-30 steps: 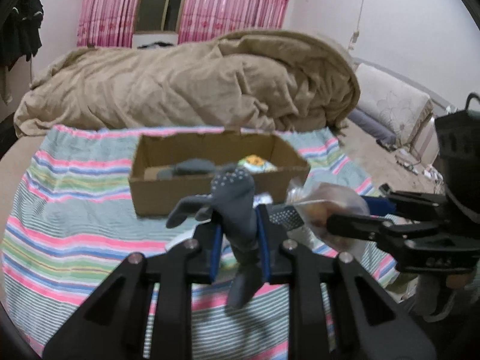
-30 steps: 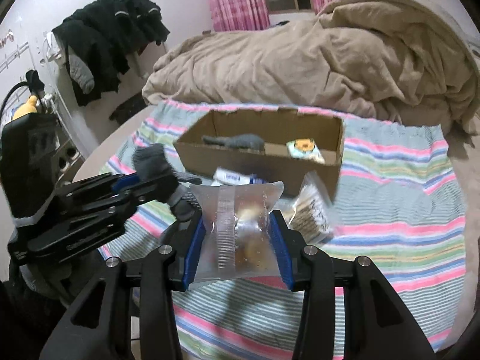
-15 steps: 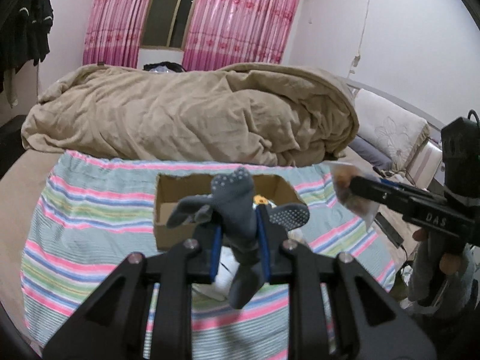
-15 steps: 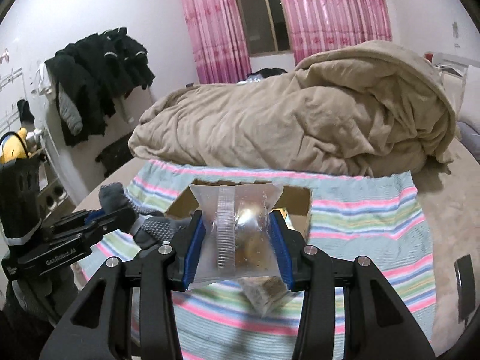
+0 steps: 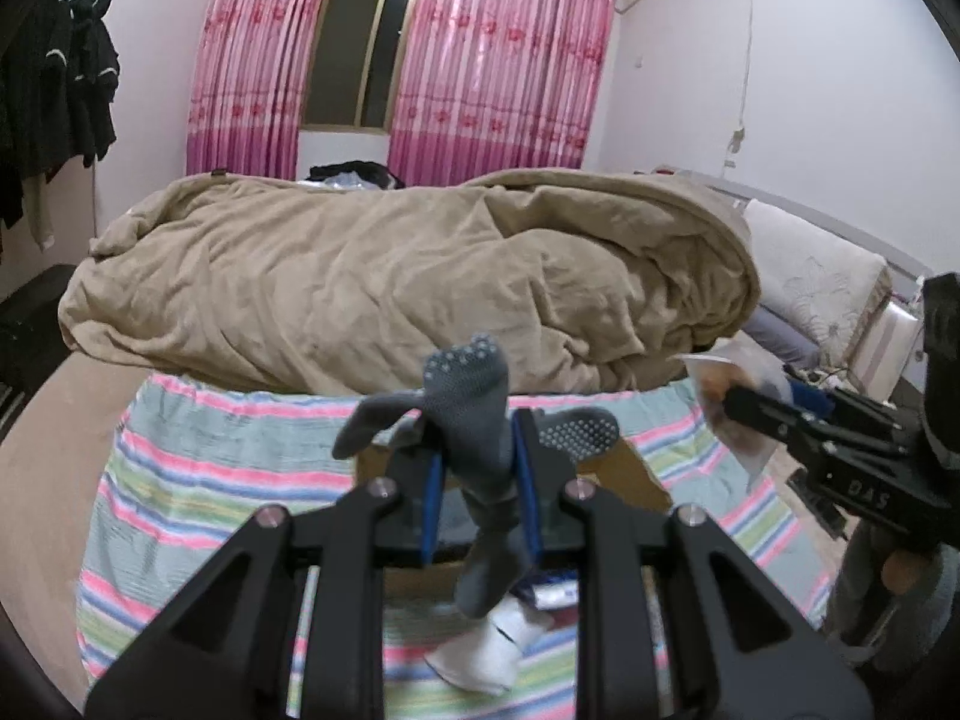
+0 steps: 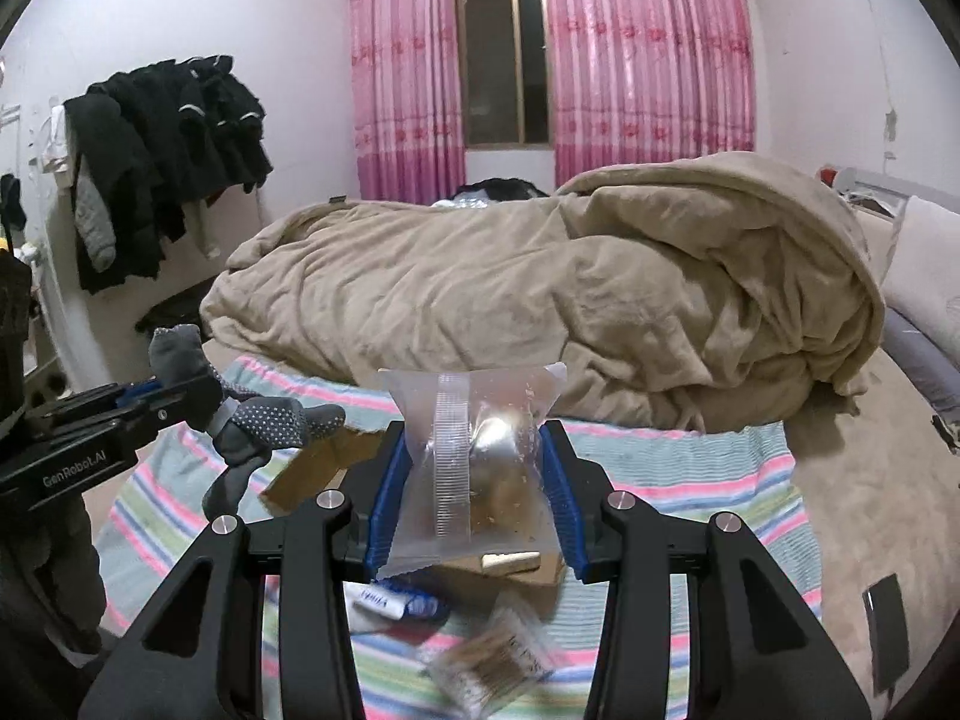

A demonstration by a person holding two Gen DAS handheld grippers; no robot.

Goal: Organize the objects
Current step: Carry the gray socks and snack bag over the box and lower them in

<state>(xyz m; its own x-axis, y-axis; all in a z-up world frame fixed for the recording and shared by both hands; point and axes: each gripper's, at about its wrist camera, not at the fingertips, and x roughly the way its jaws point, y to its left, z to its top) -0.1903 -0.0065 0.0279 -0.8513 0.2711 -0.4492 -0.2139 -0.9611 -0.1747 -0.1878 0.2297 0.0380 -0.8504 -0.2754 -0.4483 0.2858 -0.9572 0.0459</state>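
Note:
My left gripper is shut on a grey dotted sock and holds it up above the cardboard box, which is mostly hidden behind the fingers. My right gripper is shut on a clear plastic snack bag with brown food inside, raised over the box. Each gripper shows in the other's view: the right one with its bag at the right, the left one with the sock at the left.
A striped cloth covers the bed front. A tan blanket is heaped behind. On the cloth lie a white object, a blue-white packet and another snack bag. Dark clothes hang at left.
Both grippers have risen well above the box with their loads; the box has dropped low in both views and is now largely hidden behind the fingers.

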